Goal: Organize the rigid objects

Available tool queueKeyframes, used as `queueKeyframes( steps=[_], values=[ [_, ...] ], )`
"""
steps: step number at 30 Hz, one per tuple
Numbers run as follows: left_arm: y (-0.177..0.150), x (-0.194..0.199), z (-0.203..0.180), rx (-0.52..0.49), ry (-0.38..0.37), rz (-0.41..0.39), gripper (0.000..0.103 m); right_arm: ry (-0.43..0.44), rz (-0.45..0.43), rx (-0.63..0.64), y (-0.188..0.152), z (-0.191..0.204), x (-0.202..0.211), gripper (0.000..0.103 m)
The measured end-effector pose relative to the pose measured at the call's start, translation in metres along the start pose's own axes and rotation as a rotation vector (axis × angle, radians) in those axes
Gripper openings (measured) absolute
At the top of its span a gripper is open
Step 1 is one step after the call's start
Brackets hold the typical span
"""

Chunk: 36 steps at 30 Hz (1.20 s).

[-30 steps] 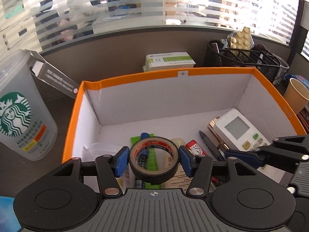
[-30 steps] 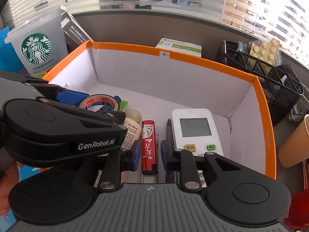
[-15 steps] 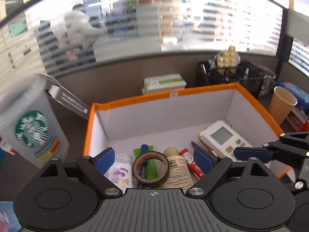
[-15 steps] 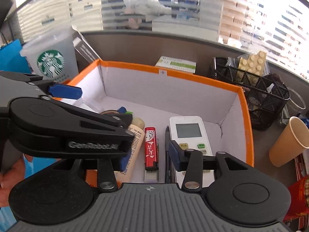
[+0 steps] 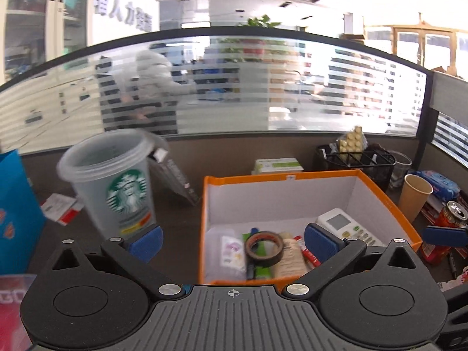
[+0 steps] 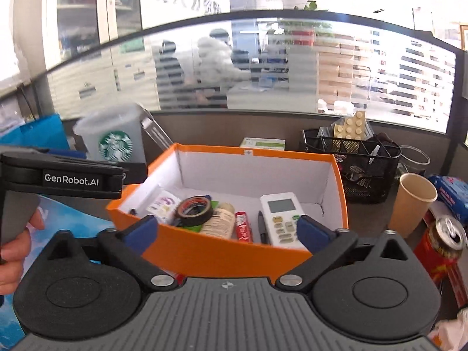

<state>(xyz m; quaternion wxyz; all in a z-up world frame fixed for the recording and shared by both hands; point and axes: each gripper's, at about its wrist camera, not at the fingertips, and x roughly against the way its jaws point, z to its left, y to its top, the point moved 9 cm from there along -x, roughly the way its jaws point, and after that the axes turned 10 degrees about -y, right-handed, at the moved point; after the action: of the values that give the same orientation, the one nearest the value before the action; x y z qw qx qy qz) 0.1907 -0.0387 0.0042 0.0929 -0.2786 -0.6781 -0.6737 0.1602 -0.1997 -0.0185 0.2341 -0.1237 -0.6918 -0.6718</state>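
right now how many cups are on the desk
2: a clear Starbucks cup left of the orange box, and a brown paper cup to its right. Others may be hidden.

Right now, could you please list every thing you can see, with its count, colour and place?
box: 1, orange, white inside, centre of desk
tape roll: 1, black, in box
bottle: 1, cream, in box beside the tape roll
tube: 1, red, in box
pen: 1, dark, in box
remote: 1, white, in box, right
Starbucks cup: 1, clear, left of box
paper cup: 1, tan, right of box
can: 1, red, far right
wire basket: 1, black, behind box
left gripper: open, empty
right gripper: open, empty
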Motion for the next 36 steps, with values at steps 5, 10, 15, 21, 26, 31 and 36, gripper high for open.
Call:
queueKeyframes(
  steps=[5, 10, 15, 21, 26, 31, 36],
  values=[
    [-0.019, 0.025, 0.015, 0.046, 0.039, 0.005, 0.103, 0.018, -0.022, -0.055, -0.009, 0.011, 0.021, 0.103],
    [-0.035, 0.04, 0.022, 0.079, 0.046, 0.019, 0.103, 0.007, -0.034, -0.039, -0.017, 0.028, 0.035, 0.103],
    [-0.045, 0.053, 0.022, 0.077, 0.054, 0.016, 0.103, 0.012, -0.046, -0.028, -0.025, 0.041, 0.048, 0.103],
    [-0.053, 0.068, 0.027, 0.083, 0.069, 0.012, 0.103, 0.002, -0.059, -0.012, -0.031, 0.052, 0.059, 0.103],
    [-0.052, 0.079, 0.033, 0.093, 0.077, -0.006, 0.103, -0.018, -0.081, -0.013, -0.028, 0.056, 0.067, 0.103],
    [-0.052, 0.09, 0.038, 0.097, 0.092, -0.024, 0.103, -0.026, -0.09, -0.012, -0.028, 0.058, 0.07, 0.103],
    [-0.054, 0.092, 0.036, 0.091, 0.092, -0.024, 0.103, -0.035, -0.098, -0.005, -0.028, 0.059, 0.071, 0.103]
  ],
)
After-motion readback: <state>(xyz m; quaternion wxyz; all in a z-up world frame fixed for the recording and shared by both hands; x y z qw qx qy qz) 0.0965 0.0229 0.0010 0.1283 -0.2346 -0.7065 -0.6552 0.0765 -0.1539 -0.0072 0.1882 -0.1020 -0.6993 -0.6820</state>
